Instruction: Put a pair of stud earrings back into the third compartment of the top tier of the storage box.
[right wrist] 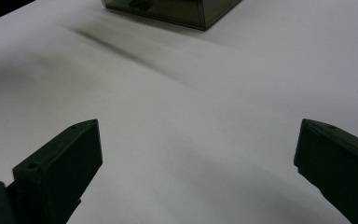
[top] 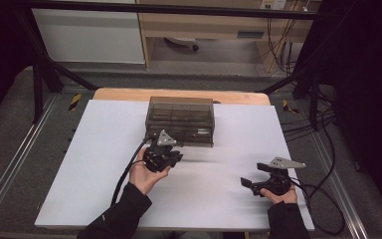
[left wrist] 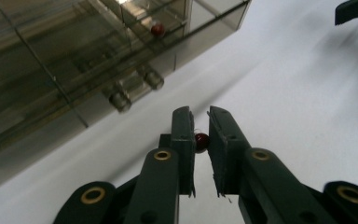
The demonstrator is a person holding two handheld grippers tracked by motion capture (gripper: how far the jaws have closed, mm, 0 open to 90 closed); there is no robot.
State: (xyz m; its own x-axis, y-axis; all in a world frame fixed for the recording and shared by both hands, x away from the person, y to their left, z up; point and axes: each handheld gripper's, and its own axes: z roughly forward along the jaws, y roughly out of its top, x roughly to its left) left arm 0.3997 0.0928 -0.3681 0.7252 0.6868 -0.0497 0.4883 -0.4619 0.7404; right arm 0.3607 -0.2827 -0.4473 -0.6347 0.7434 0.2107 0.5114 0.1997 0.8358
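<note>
White worktop [top: 104, 164] is seen in the high view, a smoky clear plastic drawer box [top: 181, 121] upper centre. A small dark red bead [left wrist: 201, 139], pinched by the left gripper [left wrist: 201, 122], is revealed centre-frame in its own view. The right gripper [right wrist: 198, 154] is spread wide.

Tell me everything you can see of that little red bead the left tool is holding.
The red bead is small, round and glossy dark red, with a bright highlight, like glass or plastic. It sits pinched between the two black jaws of the left tool, low between them, touching both. It hangs above the white table, close to the smoky clear drawer box.
</note>
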